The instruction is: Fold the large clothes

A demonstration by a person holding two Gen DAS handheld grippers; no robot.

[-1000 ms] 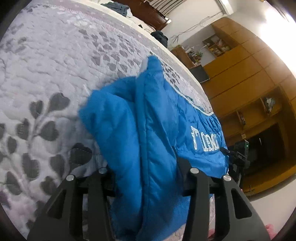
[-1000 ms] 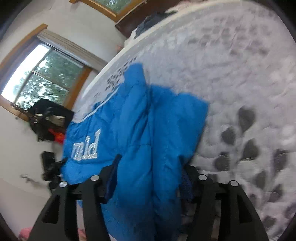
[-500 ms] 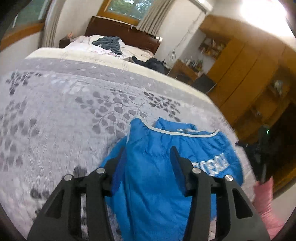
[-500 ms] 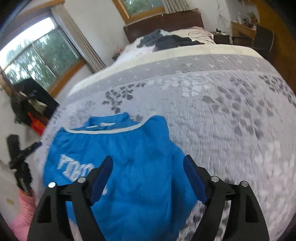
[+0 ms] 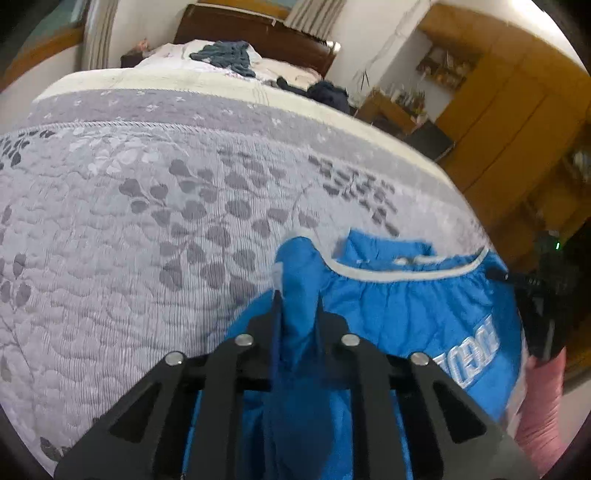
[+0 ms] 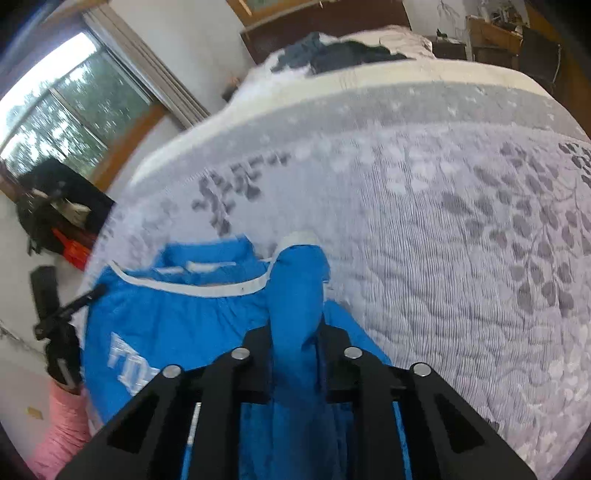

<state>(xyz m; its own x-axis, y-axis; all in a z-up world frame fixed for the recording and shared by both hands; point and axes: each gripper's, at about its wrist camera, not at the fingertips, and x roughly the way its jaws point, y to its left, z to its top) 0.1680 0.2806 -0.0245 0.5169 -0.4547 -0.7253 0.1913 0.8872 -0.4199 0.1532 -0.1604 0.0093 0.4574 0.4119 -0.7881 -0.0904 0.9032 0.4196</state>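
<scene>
A bright blue padded jacket [image 5: 399,317] with white piping and white lettering lies on the near part of a grey leaf-patterned bedspread [image 5: 147,221]. My left gripper [image 5: 297,306] is shut on a raised fold of the jacket's blue fabric. In the right wrist view the same jacket [image 6: 177,314] spreads to the left, and my right gripper [image 6: 295,332] is shut on another bunched fold of it that stands up between the fingers. The cloth below both sets of fingers is hidden by the gripper bodies.
Dark clothes [image 5: 225,55] lie piled on the pillow end by the wooden headboard [image 5: 258,29]. Wooden cabinets [image 5: 509,122] stand to the right, a window [image 6: 66,110] to the left. A pink sleeve [image 5: 543,410] and the other gripper show at the jacket's edge.
Both grippers have gone from open around the jacket to shut on folds of it. The views tilted up from the bedspread toward the headboard, and the jacket now lies flatter.
</scene>
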